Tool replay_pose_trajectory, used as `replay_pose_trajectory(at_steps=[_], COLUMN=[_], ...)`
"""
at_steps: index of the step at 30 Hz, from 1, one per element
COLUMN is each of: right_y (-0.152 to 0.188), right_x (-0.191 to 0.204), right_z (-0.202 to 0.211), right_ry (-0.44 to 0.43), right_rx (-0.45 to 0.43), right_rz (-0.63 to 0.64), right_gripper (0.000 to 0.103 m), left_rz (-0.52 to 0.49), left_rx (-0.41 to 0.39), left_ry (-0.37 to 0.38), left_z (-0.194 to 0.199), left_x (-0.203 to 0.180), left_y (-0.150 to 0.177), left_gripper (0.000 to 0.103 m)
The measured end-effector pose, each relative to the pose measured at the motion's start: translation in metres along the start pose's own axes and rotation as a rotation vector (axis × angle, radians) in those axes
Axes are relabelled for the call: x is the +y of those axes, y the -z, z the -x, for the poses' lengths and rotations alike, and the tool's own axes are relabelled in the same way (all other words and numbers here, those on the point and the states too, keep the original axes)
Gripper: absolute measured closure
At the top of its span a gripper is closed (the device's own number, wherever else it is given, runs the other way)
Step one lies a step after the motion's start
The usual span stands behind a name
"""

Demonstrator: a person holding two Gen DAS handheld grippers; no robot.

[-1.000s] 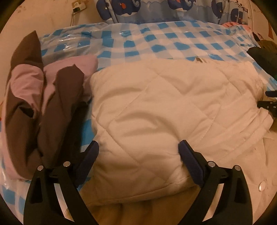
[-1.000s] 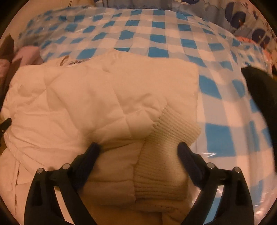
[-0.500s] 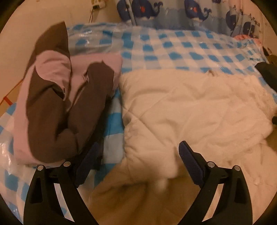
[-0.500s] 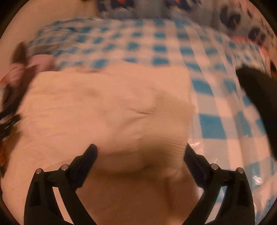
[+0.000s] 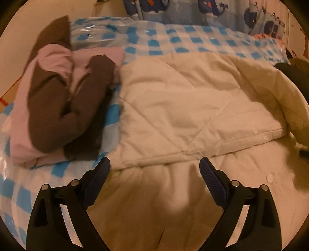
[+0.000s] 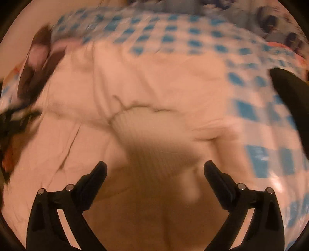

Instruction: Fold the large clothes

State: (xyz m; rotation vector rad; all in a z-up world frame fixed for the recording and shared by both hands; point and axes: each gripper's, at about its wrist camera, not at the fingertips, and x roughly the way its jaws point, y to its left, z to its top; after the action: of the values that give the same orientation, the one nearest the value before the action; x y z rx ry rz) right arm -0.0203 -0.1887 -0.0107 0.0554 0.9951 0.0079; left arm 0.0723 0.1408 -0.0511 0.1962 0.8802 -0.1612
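A cream quilted jacket [image 5: 183, 108] lies on the blue-and-white checked bed cover, its far half folded over toward me, with a folded hem edge [image 5: 193, 152] across the middle. My left gripper [image 5: 154, 168] is open and empty just above the near part of the jacket, below that edge. In the blurred right wrist view the same jacket [image 6: 154, 81] shows a ribbed knit cuff [image 6: 154, 135]. My right gripper [image 6: 155, 170] is open and empty above that cuff.
A folded pink and brown garment pile [image 5: 58, 96] lies left of the jacket. A dark garment [image 5: 295, 77] sits at the right edge, also in the right wrist view [image 6: 289, 92]. The checked cover [image 5: 173, 38] runs back to a whale-print curtain [image 5: 212, 11].
Both grippers have pulled back toward me and off the jacket. The folded half now lies farther from the fingers, and more of the near jacket layer shows. Both stay open.
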Motion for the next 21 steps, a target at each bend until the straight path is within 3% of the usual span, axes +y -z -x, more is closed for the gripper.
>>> replay_pose_trajectory(at_steps=[3, 4, 7, 9, 12, 14, 15, 18, 21], right_y=[-0.003, -0.007, -0.026, -0.042, -0.094, -0.119, -0.134, -0.145, -0.148], right_x=[-0.006, -0.004, 0.028, 0.036, 0.001, -0.034, -0.048, -0.051, -0.058], right_z=[0.044, 0.05, 0.034, 0.008, -0.054, -0.072, -0.07, -0.032, -0.007], right_ry=[-0.016, -0.026, -0.088, -0.069, 0.081, 0.107, 0.092, 0.071, 0.0], right_rx=[-0.193, -0.219, -0.172, -0.126, -0.087, -0.067, -0.085, -0.195, -0.177], right_rz=[-0.07, -0.056, 0.066, 0.102, 0.058, -0.03, -0.075, -0.028, -0.008], right_gripper=[0.006, 0.006, 0.006, 0.006, 0.006, 0.006, 0.006, 0.006, 0.006], left_rz=[0.053, 0.063, 0.041, 0.045, 0.065, 0.068, 0.074, 0.069, 0.034], left_rx=[-0.012, -0.022, -0.051, -0.073, -0.073, -0.072, -0.081, -0.101, -0.064], left_ry=[0.032, 0.036, 0.025, 0.011, 0.014, 0.008, 0.013, 0.024, 0.004], left_z=[0.012, 0.017, 0.018, 0.013, -0.006, -0.016, -0.018, -0.023, -0.039], left_x=[0.004, 0.002, -0.004, -0.004, -0.004, -0.006, -0.006, -0.008, -0.011], left_y=[0.005, 0.006, -0.002, -0.014, -0.039, -0.051, -0.055, -0.06, -0.058], left_gripper=[0.013, 0.013, 0.013, 0.013, 0.013, 0.013, 0.013, 0.013, 0.013])
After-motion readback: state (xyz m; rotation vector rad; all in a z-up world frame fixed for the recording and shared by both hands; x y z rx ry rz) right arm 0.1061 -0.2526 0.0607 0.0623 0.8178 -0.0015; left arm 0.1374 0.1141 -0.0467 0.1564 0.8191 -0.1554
